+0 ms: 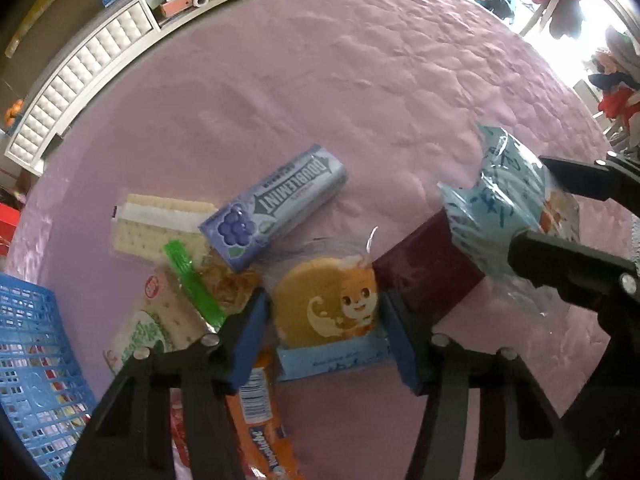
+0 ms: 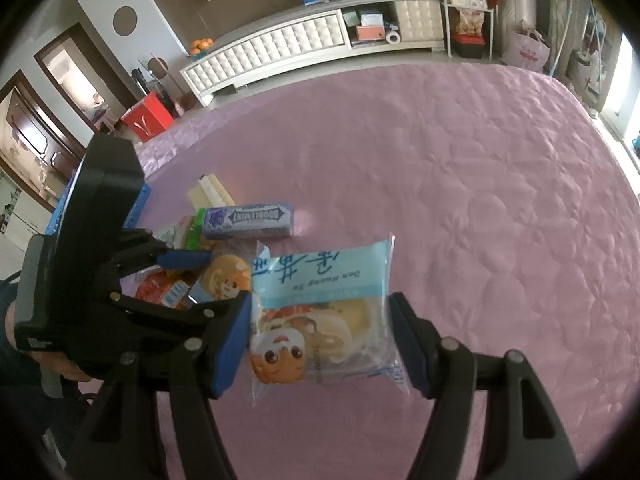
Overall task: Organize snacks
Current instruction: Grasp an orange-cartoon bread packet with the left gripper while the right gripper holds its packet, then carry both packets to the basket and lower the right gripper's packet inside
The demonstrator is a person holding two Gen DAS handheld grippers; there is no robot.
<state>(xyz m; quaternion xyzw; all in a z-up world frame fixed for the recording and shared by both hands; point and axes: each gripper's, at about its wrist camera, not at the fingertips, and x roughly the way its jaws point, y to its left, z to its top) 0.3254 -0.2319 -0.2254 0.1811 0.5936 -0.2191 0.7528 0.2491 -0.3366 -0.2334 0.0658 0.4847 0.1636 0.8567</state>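
Note:
Snacks lie in a pile on a pink quilted table. My left gripper (image 1: 324, 320) closes its blue pads on a light blue pastry packet with a cartoon face (image 1: 326, 312). My right gripper (image 2: 320, 336) is shut on a second light blue pastry packet (image 2: 320, 312) and holds it off the table; it also shows in the left wrist view (image 1: 500, 200). A purple Doublemint gum pack (image 1: 276, 208) lies behind the pile. Cracker packs (image 1: 156, 224), a green-labelled packet (image 1: 160, 324), an orange packet (image 1: 256, 412) and a dark red box (image 1: 428, 268) lie around it.
A blue plastic basket (image 1: 32, 368) stands at the left of the pile. A white tufted cabinet (image 2: 280, 48) runs along the far wall beyond the table (image 2: 480, 160).

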